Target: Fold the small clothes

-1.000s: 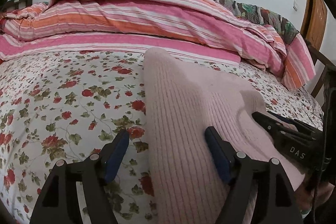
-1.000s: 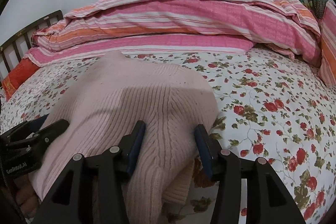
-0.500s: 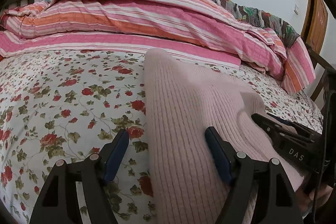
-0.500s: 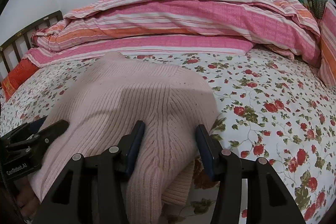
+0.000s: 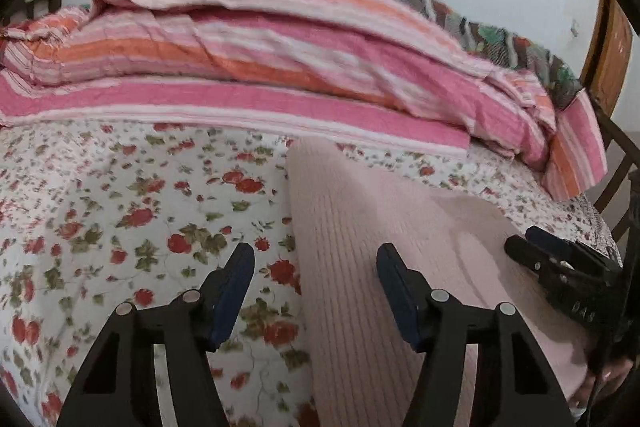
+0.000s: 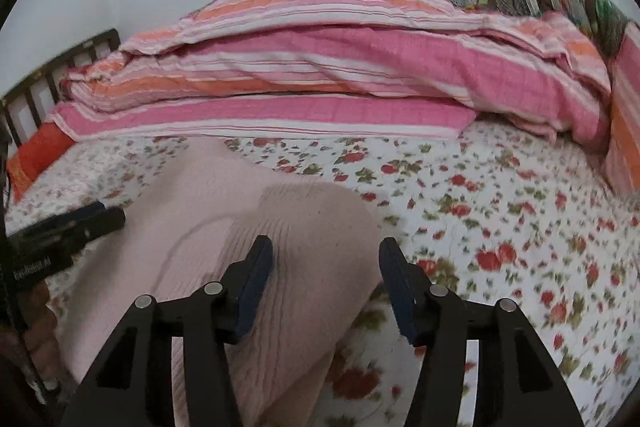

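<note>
A pale pink ribbed knit garment point(image 5: 360, 247) lies folded on the floral bed sheet point(image 5: 120, 211); it also shows in the right wrist view point(image 6: 240, 227). My left gripper point(image 5: 316, 267) is open over the garment's left edge, with one finger over the sheet and one over the knit. My right gripper point(image 6: 326, 263) is open over the garment's right edge. Each gripper shows in the other's view, the right one point(image 5: 560, 267) at the garment's right side, the left one point(image 6: 68, 227) at its left side. Neither holds cloth.
A pink and orange striped quilt point(image 5: 280, 59) is heaped along the back of the bed, also in the right wrist view point(image 6: 340, 67). A dark bed rail point(image 6: 48, 67) stands at the left. A wooden door point(image 5: 612, 47) is at the right.
Both grippers have lifted and drawn back a little from the garment. The right gripper's fingers have opened wider. The garment lies as before.
</note>
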`<state>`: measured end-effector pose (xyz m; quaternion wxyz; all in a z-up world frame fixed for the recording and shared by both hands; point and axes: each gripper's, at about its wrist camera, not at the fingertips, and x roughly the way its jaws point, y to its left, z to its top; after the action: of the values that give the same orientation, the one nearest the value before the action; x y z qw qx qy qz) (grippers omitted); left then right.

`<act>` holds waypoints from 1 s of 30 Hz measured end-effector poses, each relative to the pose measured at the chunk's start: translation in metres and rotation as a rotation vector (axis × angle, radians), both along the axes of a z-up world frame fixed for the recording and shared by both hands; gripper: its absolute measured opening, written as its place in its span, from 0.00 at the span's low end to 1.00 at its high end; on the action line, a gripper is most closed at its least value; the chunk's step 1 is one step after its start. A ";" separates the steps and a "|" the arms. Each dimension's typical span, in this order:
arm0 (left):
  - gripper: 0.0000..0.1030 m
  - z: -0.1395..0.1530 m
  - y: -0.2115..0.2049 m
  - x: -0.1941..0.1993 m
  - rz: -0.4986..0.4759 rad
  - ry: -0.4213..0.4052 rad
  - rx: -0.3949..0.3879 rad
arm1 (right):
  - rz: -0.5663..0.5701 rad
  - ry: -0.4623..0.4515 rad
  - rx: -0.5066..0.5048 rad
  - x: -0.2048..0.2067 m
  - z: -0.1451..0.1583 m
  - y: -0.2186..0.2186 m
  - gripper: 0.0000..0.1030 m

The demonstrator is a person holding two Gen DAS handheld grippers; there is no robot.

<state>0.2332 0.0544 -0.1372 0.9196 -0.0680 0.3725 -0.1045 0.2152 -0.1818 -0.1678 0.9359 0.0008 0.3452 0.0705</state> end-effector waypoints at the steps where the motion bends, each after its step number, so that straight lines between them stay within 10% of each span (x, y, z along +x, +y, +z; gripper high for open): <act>1: 0.61 -0.006 -0.002 0.004 -0.004 0.018 0.014 | -0.003 0.015 -0.010 0.004 -0.008 0.002 0.51; 30: 0.63 -0.029 -0.012 0.061 0.039 0.004 0.094 | -0.062 0.029 0.072 0.016 -0.033 -0.012 0.53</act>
<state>0.2945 0.0422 -0.1657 0.9229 -0.0323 0.3774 -0.0687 0.2311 -0.1935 -0.2005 0.9319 0.0464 0.3558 0.0537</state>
